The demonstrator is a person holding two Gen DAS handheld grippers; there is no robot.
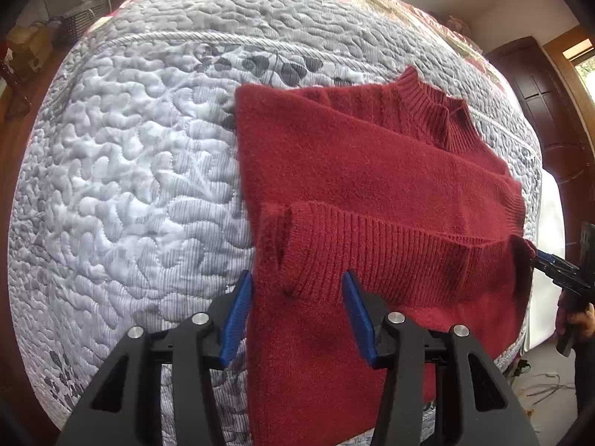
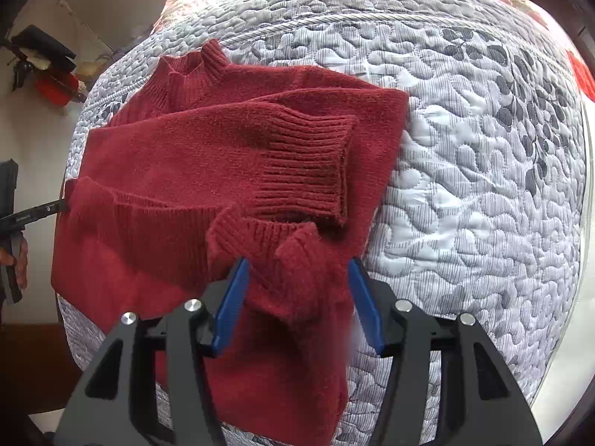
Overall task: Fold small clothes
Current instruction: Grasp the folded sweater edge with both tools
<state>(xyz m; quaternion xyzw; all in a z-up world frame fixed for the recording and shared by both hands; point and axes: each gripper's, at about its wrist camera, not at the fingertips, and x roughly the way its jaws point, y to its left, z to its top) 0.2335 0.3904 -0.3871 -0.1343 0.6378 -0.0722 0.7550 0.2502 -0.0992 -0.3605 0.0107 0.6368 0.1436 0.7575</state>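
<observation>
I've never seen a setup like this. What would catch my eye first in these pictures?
The dark red sweater stands out, spread on a grey quilted bedspread with its sleeves folded across the body. Next, the blue-padded left gripper and right gripper sit at the near hem, each with fabric between open fingers.

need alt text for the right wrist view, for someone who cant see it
A red knit sweater lies partly folded on a grey-and-white quilted bed cover, one ribbed cuff laid across its body. The right tongs, blue-padded, are spread open around its raised bottom hem. The left tongs meet the hem at the left edge.
</observation>
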